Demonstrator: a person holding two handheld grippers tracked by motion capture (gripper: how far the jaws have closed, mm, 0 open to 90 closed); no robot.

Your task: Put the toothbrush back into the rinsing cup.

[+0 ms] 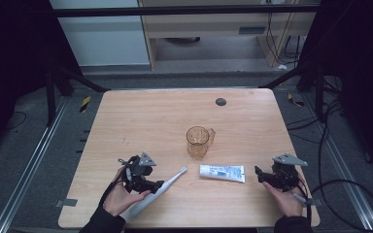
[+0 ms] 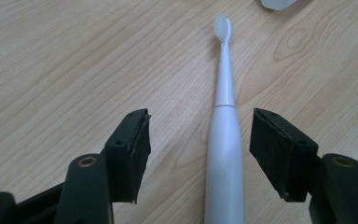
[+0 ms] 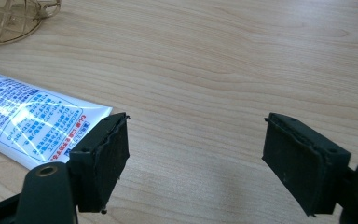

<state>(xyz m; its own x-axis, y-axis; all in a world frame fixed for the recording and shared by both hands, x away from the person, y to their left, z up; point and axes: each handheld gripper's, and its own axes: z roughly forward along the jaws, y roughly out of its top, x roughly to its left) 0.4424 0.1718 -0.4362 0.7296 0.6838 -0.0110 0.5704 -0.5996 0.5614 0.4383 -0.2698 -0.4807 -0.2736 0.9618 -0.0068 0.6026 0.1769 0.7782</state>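
Left gripper jaws wide apart, straddling the toothbrush handle – pads clear of it on both sides, no contact yet. Brush lies flat on the table, head pointing away from the gripper toward the toothpaste tube; in the high view it runs diagonally from the left hand up toward table centre.

Handling guess: light, rigid plastic, smooth rounded body, so likely slippery and prone to rolling or twisting if pinched off-axis. Best grip looks like the thick handle section just below the seam – not the thin neck, which gives little pad area and could flex. Close square to the handle and low to the table.

Right gripper also open, nothing between the pads; tube's crimped end sits just beside its left pad, whether touching I can't tell. Clear mug stands upright behind the tube, apart from both grippers – keep the brush swing clear of it
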